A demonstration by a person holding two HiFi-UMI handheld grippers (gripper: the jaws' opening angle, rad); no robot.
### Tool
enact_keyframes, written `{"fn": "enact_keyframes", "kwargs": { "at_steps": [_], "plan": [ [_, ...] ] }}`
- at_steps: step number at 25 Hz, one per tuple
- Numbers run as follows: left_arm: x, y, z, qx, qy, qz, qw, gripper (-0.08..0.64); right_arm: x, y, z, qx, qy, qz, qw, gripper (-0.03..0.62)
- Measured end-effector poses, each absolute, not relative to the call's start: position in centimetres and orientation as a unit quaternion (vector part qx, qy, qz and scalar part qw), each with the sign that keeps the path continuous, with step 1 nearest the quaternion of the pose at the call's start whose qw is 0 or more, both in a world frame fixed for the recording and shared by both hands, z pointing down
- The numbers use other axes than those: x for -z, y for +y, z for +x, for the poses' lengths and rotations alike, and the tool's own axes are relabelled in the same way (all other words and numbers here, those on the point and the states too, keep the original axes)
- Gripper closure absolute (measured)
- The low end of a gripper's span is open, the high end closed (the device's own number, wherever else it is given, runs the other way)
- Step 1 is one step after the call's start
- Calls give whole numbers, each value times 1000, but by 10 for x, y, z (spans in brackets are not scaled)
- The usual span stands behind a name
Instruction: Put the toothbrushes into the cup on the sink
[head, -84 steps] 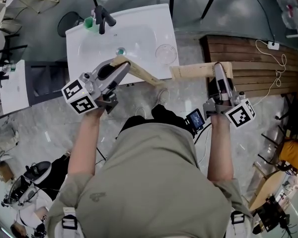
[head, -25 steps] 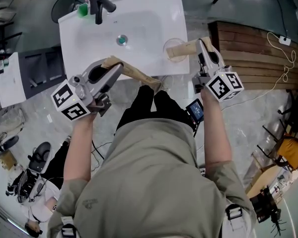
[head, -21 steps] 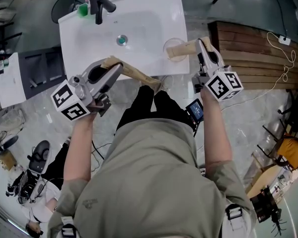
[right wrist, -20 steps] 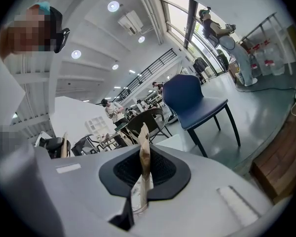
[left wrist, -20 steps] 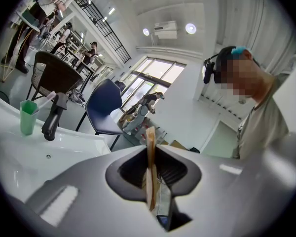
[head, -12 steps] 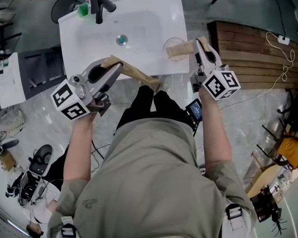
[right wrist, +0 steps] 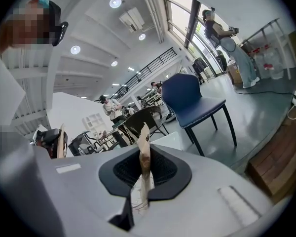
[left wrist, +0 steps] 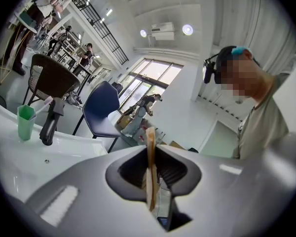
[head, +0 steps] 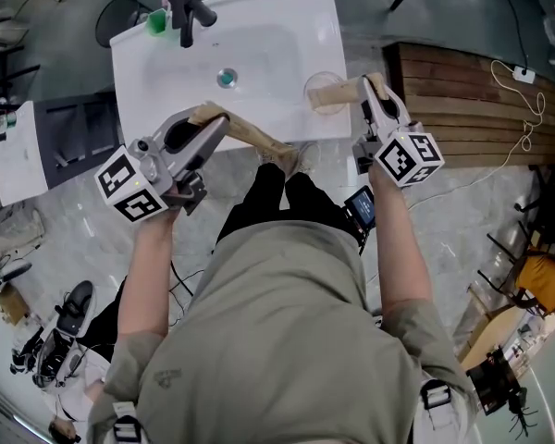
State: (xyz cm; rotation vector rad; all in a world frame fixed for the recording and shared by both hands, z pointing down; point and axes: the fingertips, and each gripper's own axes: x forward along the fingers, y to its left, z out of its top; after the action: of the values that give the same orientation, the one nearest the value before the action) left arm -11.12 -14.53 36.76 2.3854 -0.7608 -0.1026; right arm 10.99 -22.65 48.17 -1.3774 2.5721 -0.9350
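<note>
Head view shows the right gripper (head: 371, 86), clamped on a wrapped toothbrush (head: 340, 91), now brought over the cup (head: 326, 74) on the sink's (head: 259, 54) right corner, ready to drop it in, while the left gripper (head: 215, 129) pinches a second toothbrush (head: 255, 140).

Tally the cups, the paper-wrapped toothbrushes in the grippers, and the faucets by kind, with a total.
Cups: 2, green cup and clear cup
Wrapped toothbrushes: 2, left toothbrush in the left gripper, right toothbrush in the right gripper
Faucets: 1, black faucet
Total: 5
</note>
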Motion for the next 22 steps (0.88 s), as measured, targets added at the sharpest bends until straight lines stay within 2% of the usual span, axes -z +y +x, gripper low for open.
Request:
{"fn": "enact_keyframes", "kwargs": {
  "at_steps": [8,11,22],
  "plan": [
    [-363,-148,-109,42,-280,909,307,509,-477,-227,118,309,835,-454,48,566],
    [-359,-149,-107,43,-278,910,304,509,-471,-225,122,308,833,-456,55,512],
    [-342,-162,-98,46,-266,920,285,509,-425,-210,151,284,831,-471,88,509]
  ]
}}
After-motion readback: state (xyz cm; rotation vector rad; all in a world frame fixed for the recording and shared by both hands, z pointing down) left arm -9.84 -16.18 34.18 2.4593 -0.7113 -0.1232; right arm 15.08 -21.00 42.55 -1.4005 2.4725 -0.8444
